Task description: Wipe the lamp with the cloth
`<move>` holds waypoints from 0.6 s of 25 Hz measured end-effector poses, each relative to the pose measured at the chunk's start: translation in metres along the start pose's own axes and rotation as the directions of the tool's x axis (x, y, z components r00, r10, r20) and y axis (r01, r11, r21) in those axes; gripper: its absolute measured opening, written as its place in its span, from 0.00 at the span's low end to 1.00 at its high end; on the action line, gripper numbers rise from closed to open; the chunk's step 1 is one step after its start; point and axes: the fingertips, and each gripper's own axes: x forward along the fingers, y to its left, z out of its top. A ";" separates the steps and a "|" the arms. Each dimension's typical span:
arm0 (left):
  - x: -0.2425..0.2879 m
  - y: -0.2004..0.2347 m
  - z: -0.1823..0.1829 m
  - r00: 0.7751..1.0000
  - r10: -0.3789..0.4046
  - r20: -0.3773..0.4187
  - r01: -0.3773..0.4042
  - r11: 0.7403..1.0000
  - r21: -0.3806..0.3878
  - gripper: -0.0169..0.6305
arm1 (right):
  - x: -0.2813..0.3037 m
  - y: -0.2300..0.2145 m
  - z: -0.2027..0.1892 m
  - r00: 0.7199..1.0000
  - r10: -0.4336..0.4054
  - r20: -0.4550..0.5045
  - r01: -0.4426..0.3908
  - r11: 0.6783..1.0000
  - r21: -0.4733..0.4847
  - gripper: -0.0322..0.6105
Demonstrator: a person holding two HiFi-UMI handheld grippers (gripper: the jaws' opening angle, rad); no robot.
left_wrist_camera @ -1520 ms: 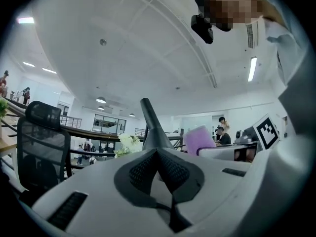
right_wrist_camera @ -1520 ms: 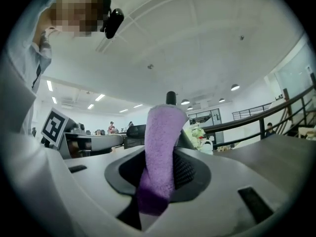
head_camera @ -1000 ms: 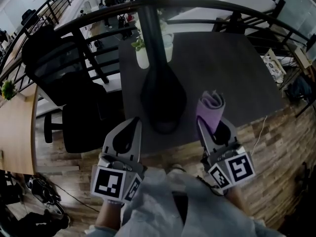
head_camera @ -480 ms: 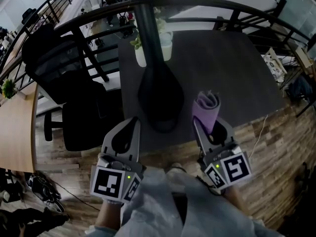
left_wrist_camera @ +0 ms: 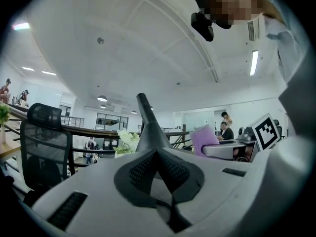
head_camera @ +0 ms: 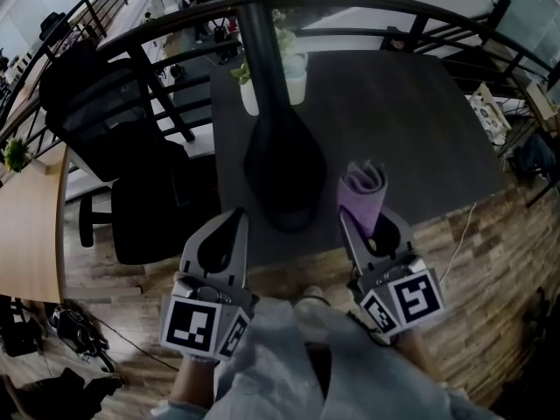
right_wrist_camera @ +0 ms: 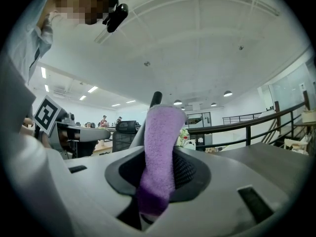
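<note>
the lamp (head_camera: 284,160) is standing on the dark grey counter (head_camera: 420,129), its broad black base sitting near the front edge and its dark stem rising straight towards the camera. a white pot with a plant (head_camera: 296,79) is sitting just behind the stem. the cloth (head_camera: 364,192) is purple and fluffy, rolled into a thick fold, and it is sticking up out of the right claw (head_camera: 374,226), just to the right of the lamp base and apart from it. in the right gripper view the right claw is clenching the cloth (right_wrist_camera: 159,157) between its dark pads, with the lamp stem (right_wrist_camera: 155,98) showing behind it. the left claw (head_camera: 236,219) is clenched with nothing in it, its pads meeting, and it is hovering near the counter's front edge, left of the lamp base. both claws are pointing forward, side by side, with their marker cubes nearest the person's grey sleeves (head_camera: 289,357).
</note>
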 end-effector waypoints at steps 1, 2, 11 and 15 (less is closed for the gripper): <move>0.000 0.001 0.000 1.000 0.000 -0.001 0.000 1.000 -0.001 0.03 | 0.000 0.001 0.000 1.000 0.001 -0.002 -0.001 1.000 0.000 0.24; -0.001 0.001 0.000 1.000 0.001 -0.002 -0.001 1.000 -0.001 0.03 | 0.001 0.001 -0.001 1.000 0.002 -0.004 -0.002 1.000 0.001 0.23; 0.000 0.002 -0.001 1.000 0.005 -0.003 -0.005 1.000 -0.003 0.03 | 0.003 0.001 -0.003 1.000 0.011 -0.011 -0.011 1.000 0.004 0.23; 0.001 0.003 -0.001 1.000 0.003 -0.003 -0.003 1.000 -0.005 0.03 | 0.004 0.002 -0.004 1.000 0.013 -0.018 -0.013 1.000 -0.006 0.23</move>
